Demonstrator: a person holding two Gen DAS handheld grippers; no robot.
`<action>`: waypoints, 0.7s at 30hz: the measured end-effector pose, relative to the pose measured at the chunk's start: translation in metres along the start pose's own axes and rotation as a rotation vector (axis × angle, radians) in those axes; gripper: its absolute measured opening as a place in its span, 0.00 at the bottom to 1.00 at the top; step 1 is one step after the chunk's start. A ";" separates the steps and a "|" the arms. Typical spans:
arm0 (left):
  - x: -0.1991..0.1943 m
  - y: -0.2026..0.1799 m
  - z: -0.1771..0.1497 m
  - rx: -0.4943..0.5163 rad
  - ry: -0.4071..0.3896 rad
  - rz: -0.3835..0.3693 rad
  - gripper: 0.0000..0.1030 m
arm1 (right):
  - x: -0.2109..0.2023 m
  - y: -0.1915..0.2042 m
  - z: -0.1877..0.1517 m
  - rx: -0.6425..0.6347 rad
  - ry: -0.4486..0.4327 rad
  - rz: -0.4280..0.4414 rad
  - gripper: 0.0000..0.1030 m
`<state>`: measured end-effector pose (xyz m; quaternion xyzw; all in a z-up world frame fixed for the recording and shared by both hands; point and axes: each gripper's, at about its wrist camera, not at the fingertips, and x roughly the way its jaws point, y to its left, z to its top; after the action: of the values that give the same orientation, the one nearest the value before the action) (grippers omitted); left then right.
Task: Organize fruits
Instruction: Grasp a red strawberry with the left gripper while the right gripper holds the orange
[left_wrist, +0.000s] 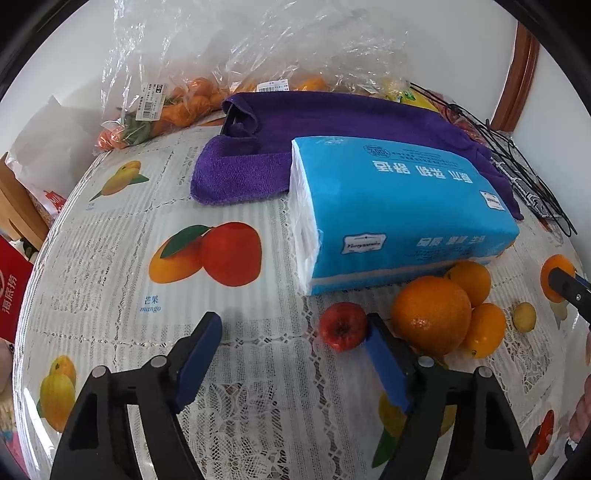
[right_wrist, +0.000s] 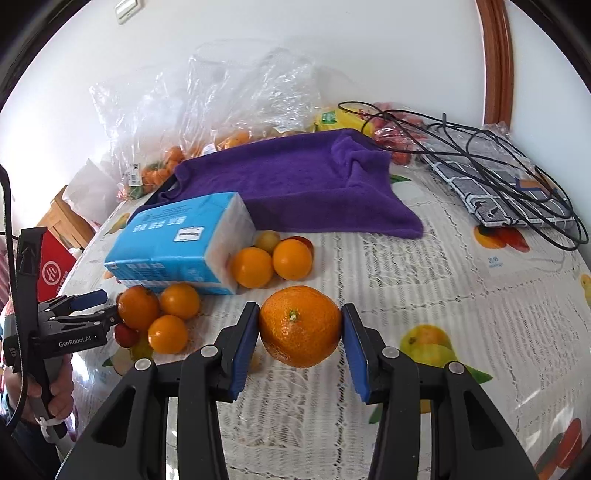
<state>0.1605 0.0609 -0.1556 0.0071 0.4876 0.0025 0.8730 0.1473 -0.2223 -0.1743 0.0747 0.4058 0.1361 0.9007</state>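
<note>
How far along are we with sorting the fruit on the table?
Done: nothing looks sorted; loose oranges lie by the tissue pack, more fruit sits in bags. In hand: the right tool grips a mandarin; the left tool is open beside the red apple, not around it. Left: everything else.

Large mandarin (right_wrist: 300, 326) between the right gripper's (right_wrist: 300, 347) jaws, above the tablecloth (right_wrist: 424, 280).
</note>
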 end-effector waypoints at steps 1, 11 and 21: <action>0.000 -0.001 0.000 0.007 -0.007 0.006 0.67 | 0.001 -0.001 -0.002 -0.003 0.003 0.002 0.43; 0.000 -0.006 0.004 0.031 -0.034 -0.011 0.40 | 0.016 -0.001 -0.016 -0.015 0.039 0.016 0.44; 0.001 -0.003 0.007 0.025 -0.050 -0.035 0.23 | 0.019 -0.002 -0.016 -0.004 0.052 0.021 0.44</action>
<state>0.1670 0.0576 -0.1533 0.0098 0.4655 -0.0190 0.8848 0.1479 -0.2181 -0.1989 0.0736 0.4280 0.1482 0.8885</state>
